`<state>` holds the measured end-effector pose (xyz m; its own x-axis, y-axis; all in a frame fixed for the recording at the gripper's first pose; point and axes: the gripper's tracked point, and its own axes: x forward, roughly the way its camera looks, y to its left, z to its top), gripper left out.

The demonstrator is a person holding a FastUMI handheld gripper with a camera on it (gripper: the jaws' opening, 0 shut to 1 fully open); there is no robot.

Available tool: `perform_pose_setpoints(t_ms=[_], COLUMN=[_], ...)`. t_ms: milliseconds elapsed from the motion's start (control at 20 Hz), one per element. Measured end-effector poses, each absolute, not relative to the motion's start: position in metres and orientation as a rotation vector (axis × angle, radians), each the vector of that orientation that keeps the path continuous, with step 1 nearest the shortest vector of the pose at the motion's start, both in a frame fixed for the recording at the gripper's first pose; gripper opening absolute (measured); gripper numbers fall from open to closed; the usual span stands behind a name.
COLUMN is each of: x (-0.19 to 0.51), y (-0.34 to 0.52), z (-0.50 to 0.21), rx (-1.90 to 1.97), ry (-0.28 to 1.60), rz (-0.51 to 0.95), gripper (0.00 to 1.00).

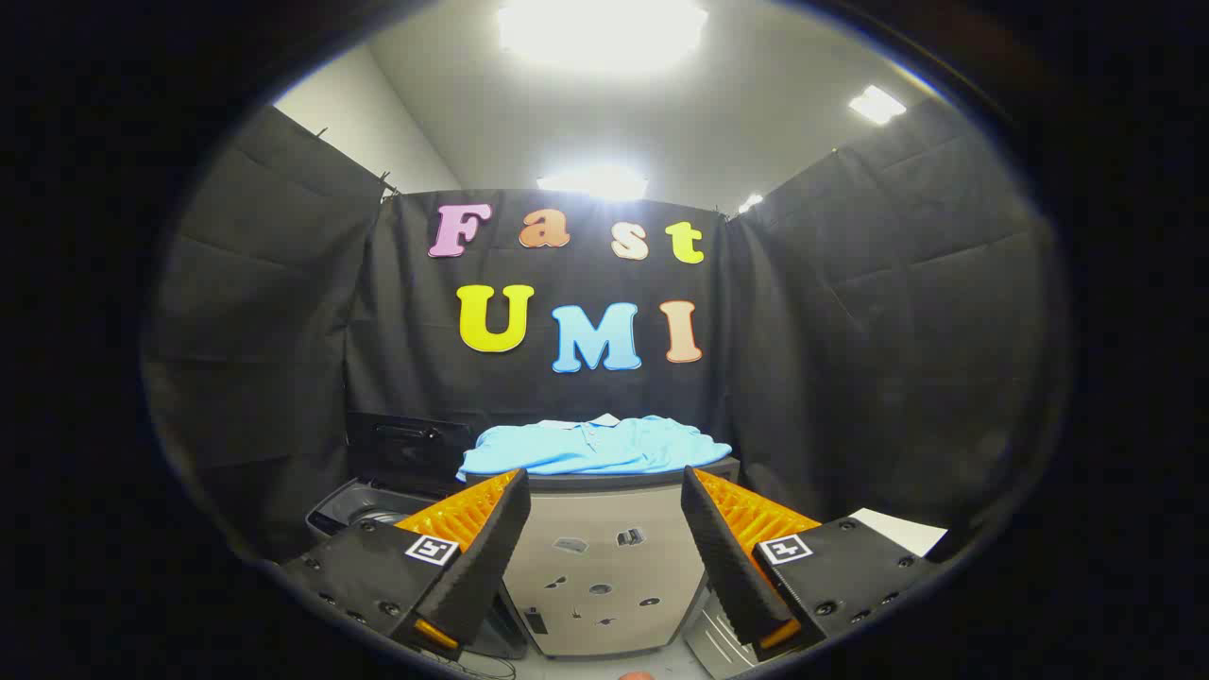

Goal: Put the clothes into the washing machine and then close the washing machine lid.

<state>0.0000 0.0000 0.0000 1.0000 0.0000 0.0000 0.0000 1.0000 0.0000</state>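
1. Beyond the fingers, on top of a grey cabinet (pixel 604 529), lies a light blue shirt (pixel 595 447), spread flat with its collar toward the cabinet's far edge and its hem draping slightly over the front edge.
2. The gripper (pixel 604 496) is spread wide with nothing between its fingers; both fingertips sit just below the cabinet's front edge, apart from the shirt.
3. Beside the cabinet's left side stands the washing machine (pixel 364 505), lower than the cabinet top, with its dark lid (pixel 411 444) raised upright behind the opening.
4. The cabinet's front face carries several small dark stickers.
5. Near the cabinet's right side, a white sheet (pixel 902 531) shows behind the right finger.
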Motion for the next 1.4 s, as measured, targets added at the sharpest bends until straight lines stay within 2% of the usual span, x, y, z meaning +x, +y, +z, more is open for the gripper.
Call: perform_pose_setpoints(t_ms=[1000,1400], x=[-0.013,0.011], y=[0.009,0.009], z=[0.024,0.040], rx=[-0.007,0.020], ry=[-0.022,-0.005], rz=[0.030,0.037], gripper=[0.99,0.99])
